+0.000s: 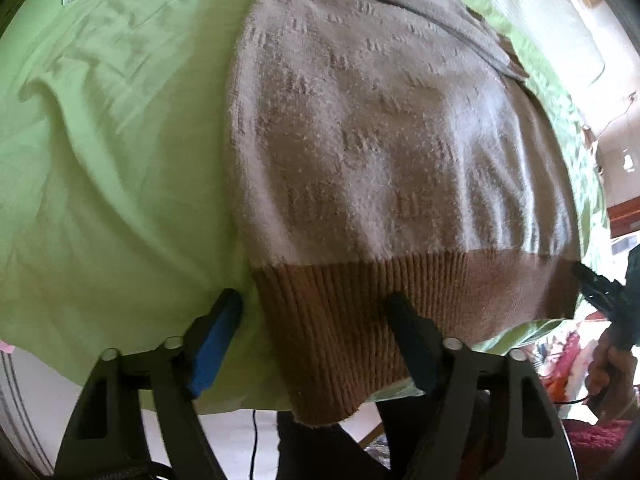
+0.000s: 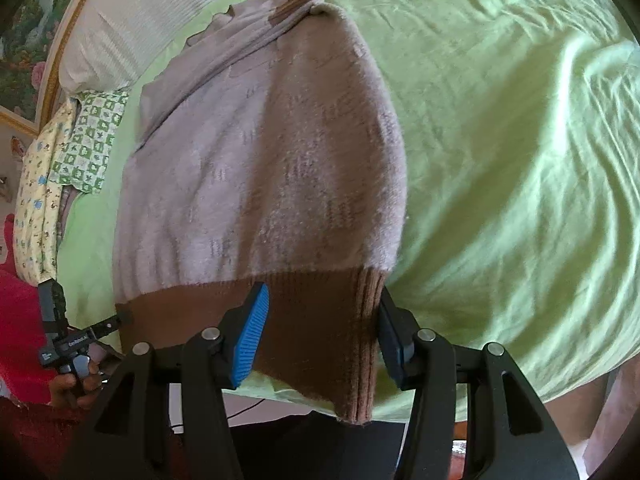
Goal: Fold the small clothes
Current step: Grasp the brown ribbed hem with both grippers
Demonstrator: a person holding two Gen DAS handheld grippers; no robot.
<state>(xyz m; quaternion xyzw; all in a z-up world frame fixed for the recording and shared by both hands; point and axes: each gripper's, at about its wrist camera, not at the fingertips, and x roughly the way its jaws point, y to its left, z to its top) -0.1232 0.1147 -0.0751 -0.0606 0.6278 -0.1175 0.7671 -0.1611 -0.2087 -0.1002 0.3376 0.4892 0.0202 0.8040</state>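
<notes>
A beige knitted sweater [image 1: 380,132] with a brown ribbed hem [image 1: 340,320] lies flat on the green bedsheet [image 1: 120,160], collar at the far end. The hem hangs over the near edge of the bed. My left gripper [image 1: 312,300] is open and straddles the hem's left corner: one finger rests on the sheet, the other on the rib. My right gripper [image 2: 322,292] is open around the hem's right corner [image 2: 352,340], its right finger at the sweater's side edge. A folded sleeve [image 2: 248,40] lies across the sweater's far part. Each view shows the other gripper at its side [image 1: 596,288] [image 2: 80,332].
A white striped pillow [image 2: 132,28] sits at the head of the bed beside a green checked cloth [image 2: 92,140] and a yellow patterned cloth [image 2: 36,200]. A red fabric [image 2: 20,320] lies at the left. Wrinkled sheet [image 2: 520,160] stretches to the right. The floor shows below the bed edge.
</notes>
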